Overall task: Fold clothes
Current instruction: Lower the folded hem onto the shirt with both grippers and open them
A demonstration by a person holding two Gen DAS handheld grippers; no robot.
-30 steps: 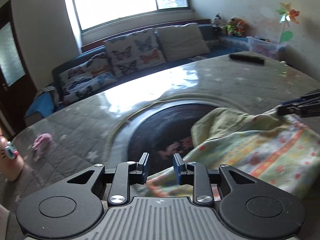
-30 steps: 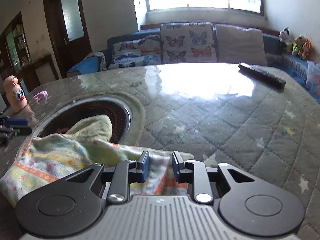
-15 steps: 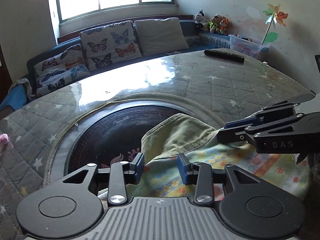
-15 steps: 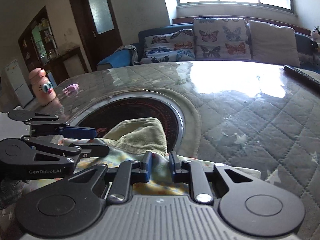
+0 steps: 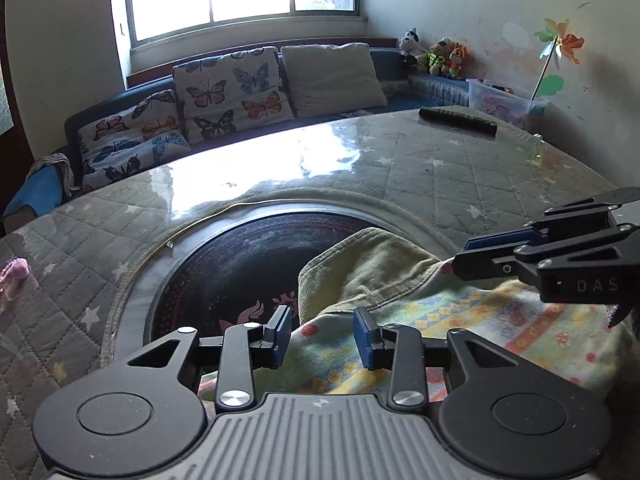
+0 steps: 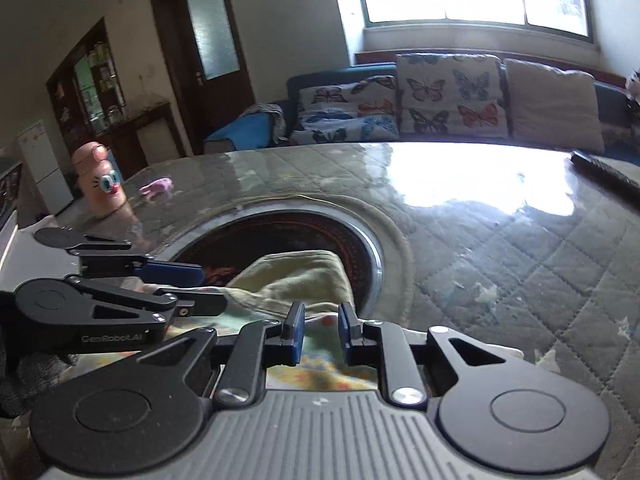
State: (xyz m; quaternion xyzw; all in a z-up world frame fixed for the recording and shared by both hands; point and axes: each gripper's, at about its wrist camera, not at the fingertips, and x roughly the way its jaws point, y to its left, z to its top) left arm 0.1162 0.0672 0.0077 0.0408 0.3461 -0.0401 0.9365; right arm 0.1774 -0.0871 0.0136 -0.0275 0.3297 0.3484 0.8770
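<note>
1. Left wrist view: my left gripper has its jaws partly spread, the blue pads clear of the cloth. The patterned garment lies under and between them, not pinched.
2. Right wrist view: my right gripper has a narrower gap and its jaws are opening. The garment's patterned edge shows in that gap; I cannot tell whether the pads touch it.
3. Both grippers tilt downward over the near edge of the table. Each shows in the other's camera: the right one enters the left view from the right, above the garment, and the left one enters the right view from the left, close beside it.
4. The garment lies on the near part of the table, its olive-green lining turned up and overlapping the dark round inset in the quilted cover.
5. A remote control lies at the far edge, well apart.
6. A pink figurine and a small pink item stand to the far left.
7. A sofa with butterfly cushions runs behind the table, under a window.
</note>
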